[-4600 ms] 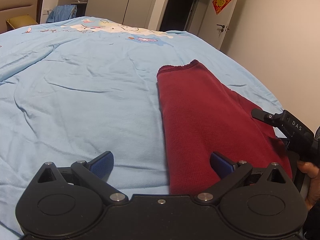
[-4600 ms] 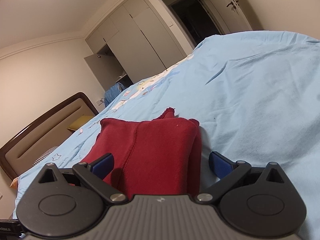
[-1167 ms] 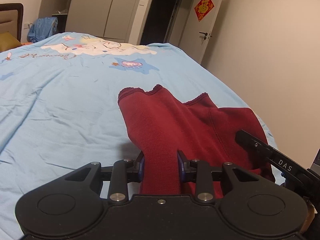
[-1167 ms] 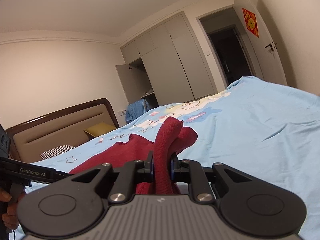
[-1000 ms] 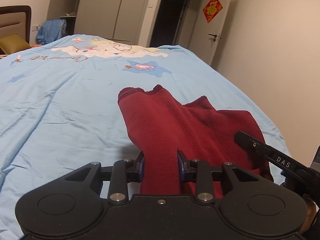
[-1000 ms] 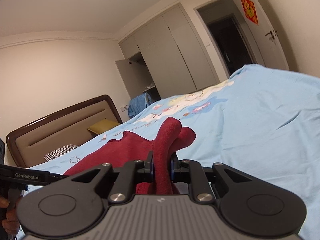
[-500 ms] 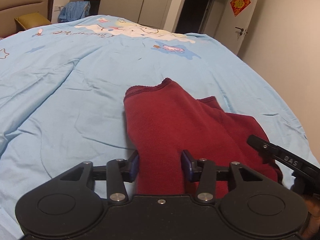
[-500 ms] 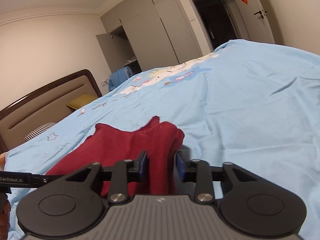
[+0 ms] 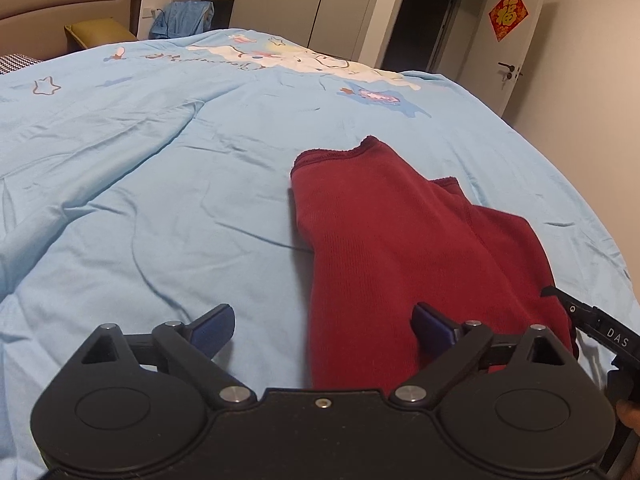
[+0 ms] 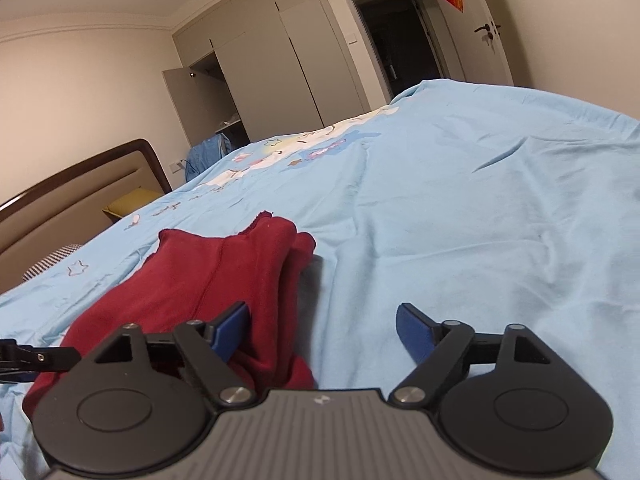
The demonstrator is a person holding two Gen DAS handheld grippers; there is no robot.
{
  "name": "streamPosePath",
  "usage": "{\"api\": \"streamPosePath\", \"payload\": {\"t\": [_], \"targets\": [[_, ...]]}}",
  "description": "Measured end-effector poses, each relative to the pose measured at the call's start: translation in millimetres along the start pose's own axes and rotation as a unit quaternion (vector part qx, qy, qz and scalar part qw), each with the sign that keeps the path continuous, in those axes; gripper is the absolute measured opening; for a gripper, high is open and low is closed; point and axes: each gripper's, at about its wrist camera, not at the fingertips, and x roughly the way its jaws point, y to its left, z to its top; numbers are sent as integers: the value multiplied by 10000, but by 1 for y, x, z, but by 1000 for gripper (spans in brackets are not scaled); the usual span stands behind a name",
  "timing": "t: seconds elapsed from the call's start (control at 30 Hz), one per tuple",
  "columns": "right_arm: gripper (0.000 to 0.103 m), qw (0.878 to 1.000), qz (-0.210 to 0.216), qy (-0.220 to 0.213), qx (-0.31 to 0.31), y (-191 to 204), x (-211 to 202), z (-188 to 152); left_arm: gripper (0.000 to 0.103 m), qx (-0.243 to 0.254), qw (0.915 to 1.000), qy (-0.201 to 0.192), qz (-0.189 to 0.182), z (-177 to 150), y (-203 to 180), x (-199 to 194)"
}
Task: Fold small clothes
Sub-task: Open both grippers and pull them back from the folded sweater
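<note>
The red cloth point(image 9: 400, 248) lay folded on the blue bed cover point(image 9: 160, 184). It was flat, with 2 layers showing at its far end, where 1 edge poked out past the other.

The left gripper point(image 9: 322, 326) was wide open and held nothing. Its left finger point(image 9: 212, 326) was over the bed cover just beside the cloth. Its right finger point(image 9: 434, 326) was over the cloth's near end.

The right gripper point(image 10: 320, 330) was wide open too and held nothing. Its left finger point(image 10: 232, 330) was over the cloth's right edge. Its right finger point(image 10: 416, 332) was over the bed cover beside the cloth.

From the left wrist camera, part of the right gripper showed at the cloth's right side, with a bit of a hand point(image 9: 630, 416) under it.

Far past the cloth stood a headboard point(image 10: 80, 184), a yellow pillow point(image 9: 100, 34), grey closets point(image 10: 280, 68), a dark doorway point(image 9: 424, 20) and a door point(image 9: 508, 40) with a red sign point(image 9: 507, 14).
</note>
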Motion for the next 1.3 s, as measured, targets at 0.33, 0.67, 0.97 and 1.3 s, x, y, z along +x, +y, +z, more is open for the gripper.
{"api": "streamPosePath", "payload": {"t": [0.33,0.67,0.97,1.3], "targets": [[103,9968,-360,-644,-307,14,-44,9,102,163,9994,-262,125,-7,-12,-29],[103,9865,-355,-1431,-709,47,-101,23,102,336,9962,-800,28,-6,-28,-74],[103,9810,-357,-1708,-852,67,-142,13,102,541,9907,-1251,-23,-16,-37,-119],[103,9742,-286,-1975,-1054,91,-187,-4,102,643,9861,-1533,-20,-38,-36,-161]]}}
